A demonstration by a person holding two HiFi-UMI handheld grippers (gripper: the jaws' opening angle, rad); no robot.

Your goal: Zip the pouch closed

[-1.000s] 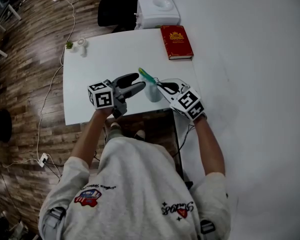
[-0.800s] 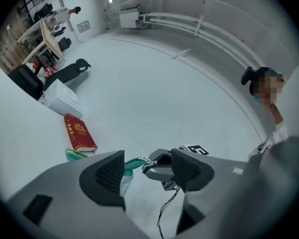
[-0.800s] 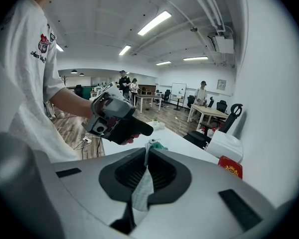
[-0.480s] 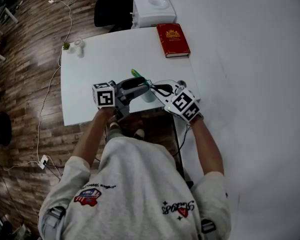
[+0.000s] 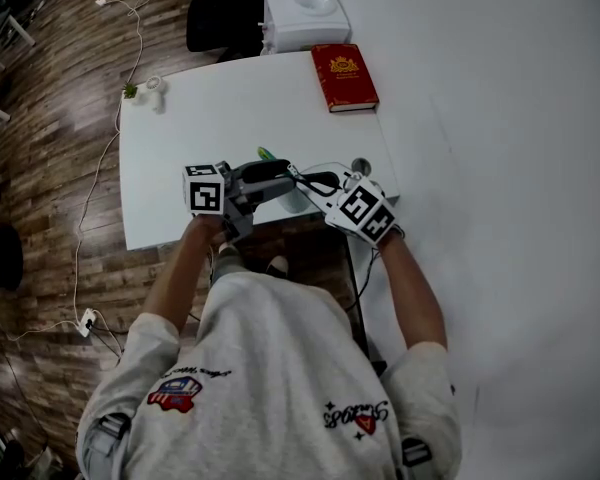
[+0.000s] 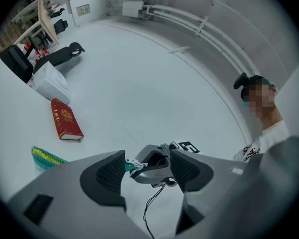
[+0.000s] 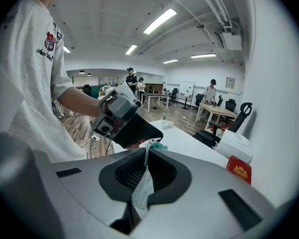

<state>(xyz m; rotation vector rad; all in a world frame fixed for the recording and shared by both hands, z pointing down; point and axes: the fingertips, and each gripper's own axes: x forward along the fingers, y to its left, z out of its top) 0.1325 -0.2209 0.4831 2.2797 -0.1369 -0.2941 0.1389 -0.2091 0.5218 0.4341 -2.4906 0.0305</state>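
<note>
- One light pouch (image 7: 141,195) of thin, limp fabric; I judge it will sag, so one end needs a firm pinch and the small zipper pull (image 6: 134,163) a precise one.
- Right gripper (image 7: 145,169) is clamped on the pouch, above the near edge of the table (image 5: 210,118).
- Left gripper (image 6: 148,169) is nearer to the right one than a second ago. Its jaws stand apart and have just been closing a little, with the pull between them, not pressed.

White table (image 5: 210,108), rectangular, stands on a wood floor (image 5: 50,118). Red book (image 5: 344,76) lies flat near the far right corner. A small white object with a green bit beside it (image 5: 152,88) sits at the far left corner, well apart from the book.
</note>
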